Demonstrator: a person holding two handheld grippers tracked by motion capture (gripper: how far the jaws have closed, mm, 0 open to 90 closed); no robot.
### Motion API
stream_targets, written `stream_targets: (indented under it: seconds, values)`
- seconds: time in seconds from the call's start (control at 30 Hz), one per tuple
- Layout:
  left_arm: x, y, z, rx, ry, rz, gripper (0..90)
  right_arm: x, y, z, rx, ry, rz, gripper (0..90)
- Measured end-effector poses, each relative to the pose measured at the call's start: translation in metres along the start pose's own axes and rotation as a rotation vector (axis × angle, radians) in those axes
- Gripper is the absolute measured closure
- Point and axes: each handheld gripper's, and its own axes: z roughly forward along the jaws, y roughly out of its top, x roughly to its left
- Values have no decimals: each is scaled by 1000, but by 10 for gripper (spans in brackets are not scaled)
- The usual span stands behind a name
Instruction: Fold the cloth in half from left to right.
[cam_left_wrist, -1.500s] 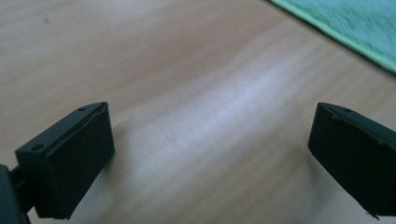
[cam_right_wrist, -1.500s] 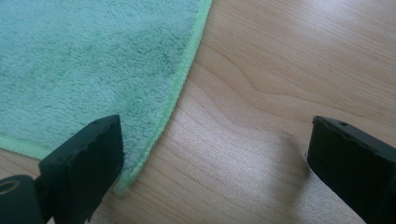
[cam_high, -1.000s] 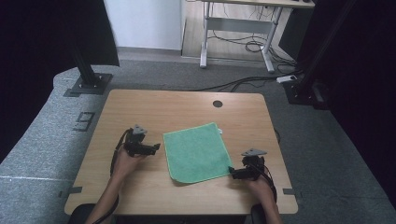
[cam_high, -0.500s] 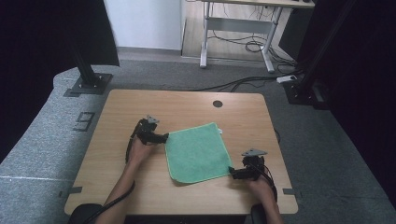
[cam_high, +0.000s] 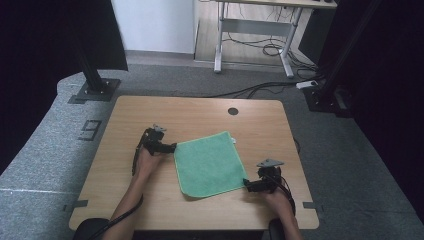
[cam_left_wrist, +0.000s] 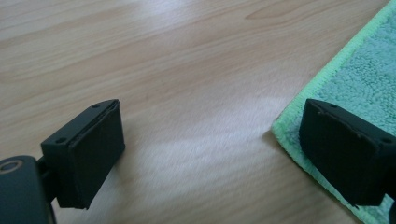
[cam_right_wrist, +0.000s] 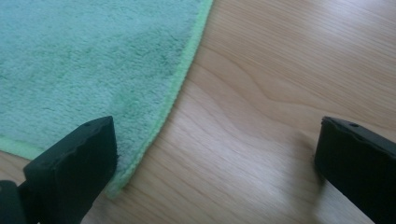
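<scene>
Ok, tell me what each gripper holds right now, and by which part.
Nothing is held. The left gripper and right gripper are both open, each at a corner of the green cloth.

Left tongs gaping low, right tongs gaping low

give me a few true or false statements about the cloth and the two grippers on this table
1. The green cloth lies spread flat on the wooden table. True.
2. The left gripper is shut on a corner of the cloth. False: its jaws stand wide open at the cloth's far left corner, and nothing is pinched.
3. The right gripper is at the cloth's near right corner with its jaws open. True.
4. The cloth is folded in half. False: it lies as a single open layer.
5. A round dark hole sits in the table beyond the cloth. True.
</scene>
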Motion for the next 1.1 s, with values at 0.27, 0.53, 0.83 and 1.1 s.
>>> stream_targets:
  seconds: [0.27,0.53,0.83,1.1]
  values:
    - [8,-18,-17,1,21,-25,83,9,7,6,6,39,-40,0]
    - [8,-18,-21,7,0,-11,142,15,13,2,11,50,-61,74]
    - [6,-18,-19,-8,-11,5,149,39,30,0,-15,142,-103,105]
    - [4,-20,-21,-30,-38,38,235,73,42,10,-7,259,-161,130]
